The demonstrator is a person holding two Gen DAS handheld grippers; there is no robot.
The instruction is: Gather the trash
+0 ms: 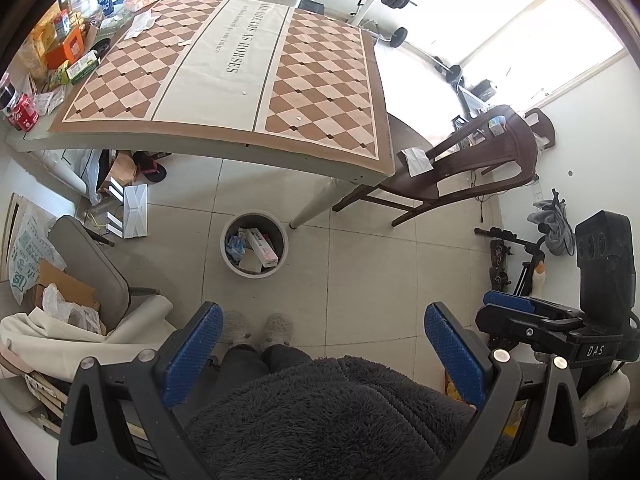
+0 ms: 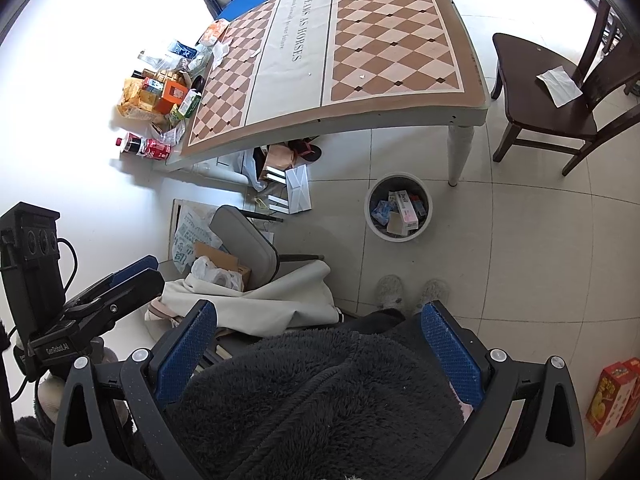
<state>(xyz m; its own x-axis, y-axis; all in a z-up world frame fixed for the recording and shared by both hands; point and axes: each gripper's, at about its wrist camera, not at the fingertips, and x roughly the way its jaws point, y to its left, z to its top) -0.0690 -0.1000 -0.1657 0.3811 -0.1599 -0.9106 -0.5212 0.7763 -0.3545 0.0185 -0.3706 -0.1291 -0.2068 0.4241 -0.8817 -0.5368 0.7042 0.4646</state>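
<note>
Each gripper (image 1: 320, 354) (image 2: 318, 346) has a dark grey plastic frame, round silver screws at the knuckles and two fingers faced with blue dimpled pads (image 1: 194, 354). White lettering reads "DAS" on one mount (image 1: 596, 351) and something like "GenRobot.AI" on the other (image 2: 54, 350); a black cable (image 2: 68, 258) loops from its camera box. The person wears a dark grey fleece robe (image 1: 328, 420) and pale fuzzy slippers (image 1: 256, 330).
</note>
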